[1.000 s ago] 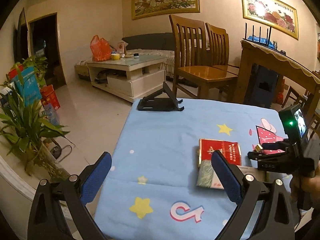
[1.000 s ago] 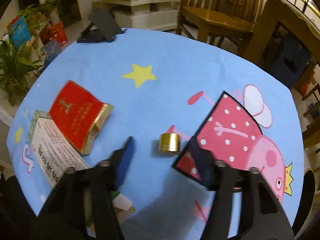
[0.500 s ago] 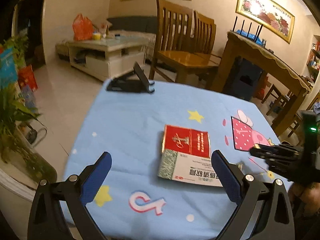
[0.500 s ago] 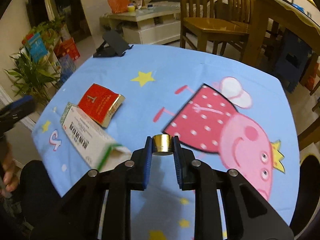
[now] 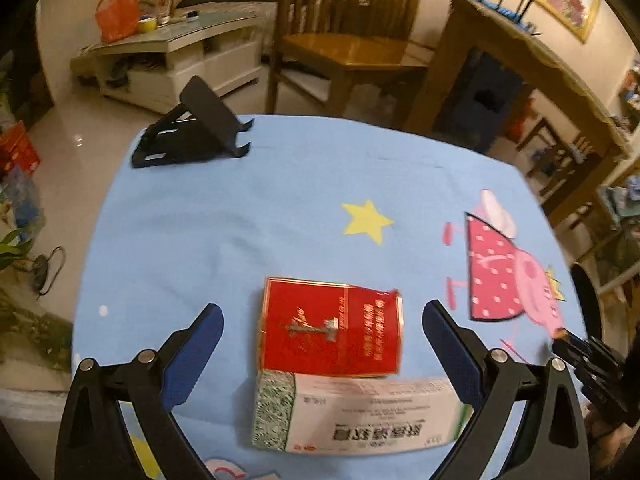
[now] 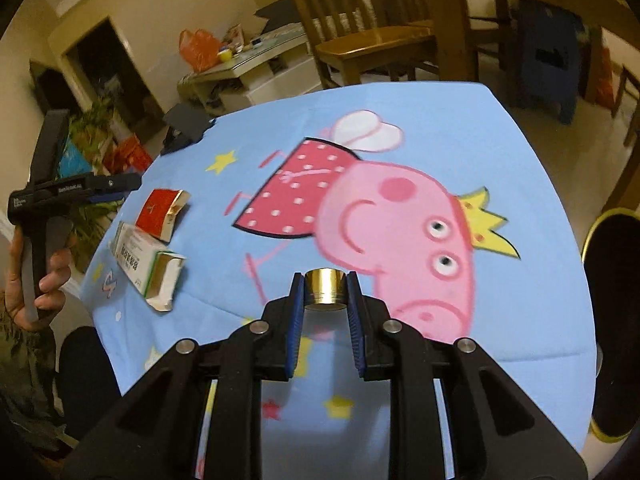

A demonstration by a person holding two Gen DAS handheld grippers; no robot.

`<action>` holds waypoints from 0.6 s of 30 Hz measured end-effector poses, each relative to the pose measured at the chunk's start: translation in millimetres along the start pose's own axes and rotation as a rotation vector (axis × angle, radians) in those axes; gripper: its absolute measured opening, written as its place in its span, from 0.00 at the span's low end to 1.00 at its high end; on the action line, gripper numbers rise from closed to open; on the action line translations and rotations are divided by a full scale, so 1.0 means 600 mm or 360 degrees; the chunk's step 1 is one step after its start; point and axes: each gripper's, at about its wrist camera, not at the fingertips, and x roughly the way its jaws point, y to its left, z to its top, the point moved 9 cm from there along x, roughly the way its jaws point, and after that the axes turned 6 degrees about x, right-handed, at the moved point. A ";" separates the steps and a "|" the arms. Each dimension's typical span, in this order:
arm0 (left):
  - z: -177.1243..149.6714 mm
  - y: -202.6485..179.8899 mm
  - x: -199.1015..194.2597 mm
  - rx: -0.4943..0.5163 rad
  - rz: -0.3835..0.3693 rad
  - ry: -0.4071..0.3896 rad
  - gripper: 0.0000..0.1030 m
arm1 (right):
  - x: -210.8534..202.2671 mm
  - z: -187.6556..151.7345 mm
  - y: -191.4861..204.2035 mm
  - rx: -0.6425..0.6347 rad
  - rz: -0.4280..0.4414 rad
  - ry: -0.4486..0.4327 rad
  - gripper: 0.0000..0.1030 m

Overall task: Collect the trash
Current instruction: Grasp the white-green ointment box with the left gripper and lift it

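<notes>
A small gold cap (image 6: 325, 287) is pinched between the blue pads of my right gripper (image 6: 325, 294), lifted above the blue cartoon tablecloth (image 6: 440, 128). In the left wrist view a red box (image 5: 330, 327) lies on the cloth, overlapping a white and green box (image 5: 352, 418) nearer to me. My left gripper (image 5: 322, 344) hovers open above them, one finger on each side of the red box. The right wrist view shows both boxes too, red box (image 6: 160, 209) and white box (image 6: 146, 262), with the left gripper (image 6: 116, 186) over them in a hand.
A black phone stand (image 5: 192, 130) sits at the cloth's far left corner. A dark bin with a gold rim (image 6: 616, 320) stands off the table's right edge. Wooden chairs (image 5: 344, 28) and a wooden table (image 5: 520, 64) stand behind. Potted plants line the left side.
My right gripper shut on the gold cap, lifted it and swung right over the pig print. My left gripper moved forward and tilted down until the red box lay between its fingers.
</notes>
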 end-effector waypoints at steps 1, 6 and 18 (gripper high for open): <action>-0.003 0.001 0.001 -0.0009 0.0013 0.0018 0.93 | 0.001 0.002 -0.003 0.0016 0.0004 -0.0001 0.20; -0.060 0.017 -0.026 -0.0204 0.0018 0.0097 0.93 | -0.023 0.015 0.001 0.0026 0.0075 -0.0051 0.20; -0.123 -0.030 0.014 -0.0982 -0.0231 0.0314 0.92 | -0.051 0.012 0.040 -0.0068 0.0121 -0.0094 0.20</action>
